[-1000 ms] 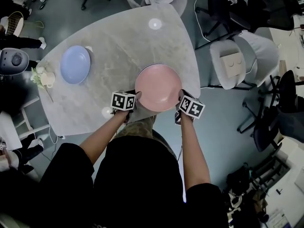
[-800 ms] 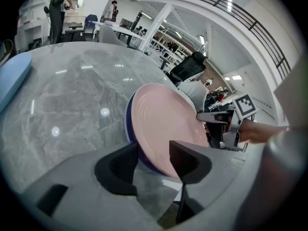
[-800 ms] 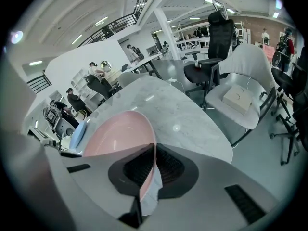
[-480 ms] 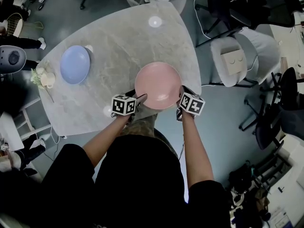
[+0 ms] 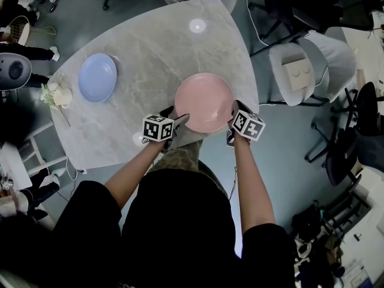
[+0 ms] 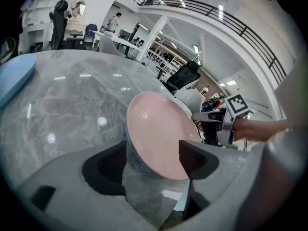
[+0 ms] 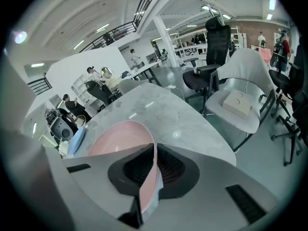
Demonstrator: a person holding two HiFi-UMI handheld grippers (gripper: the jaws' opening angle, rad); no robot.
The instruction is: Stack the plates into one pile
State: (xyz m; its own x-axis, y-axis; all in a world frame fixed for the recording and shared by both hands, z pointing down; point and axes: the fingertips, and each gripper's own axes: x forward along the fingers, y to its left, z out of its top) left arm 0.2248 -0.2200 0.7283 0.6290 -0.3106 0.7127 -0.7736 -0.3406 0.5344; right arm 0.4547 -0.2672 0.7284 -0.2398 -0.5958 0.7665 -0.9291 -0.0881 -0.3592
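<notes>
The fingers of your right gripper (image 5: 235,117) clench the pink plate (image 5: 204,102) at the tabletop's (image 5: 150,53) lower edge, centre frame, while your left gripper (image 5: 177,123) has just been opening, its fingers released around the opposite rim.
</notes>
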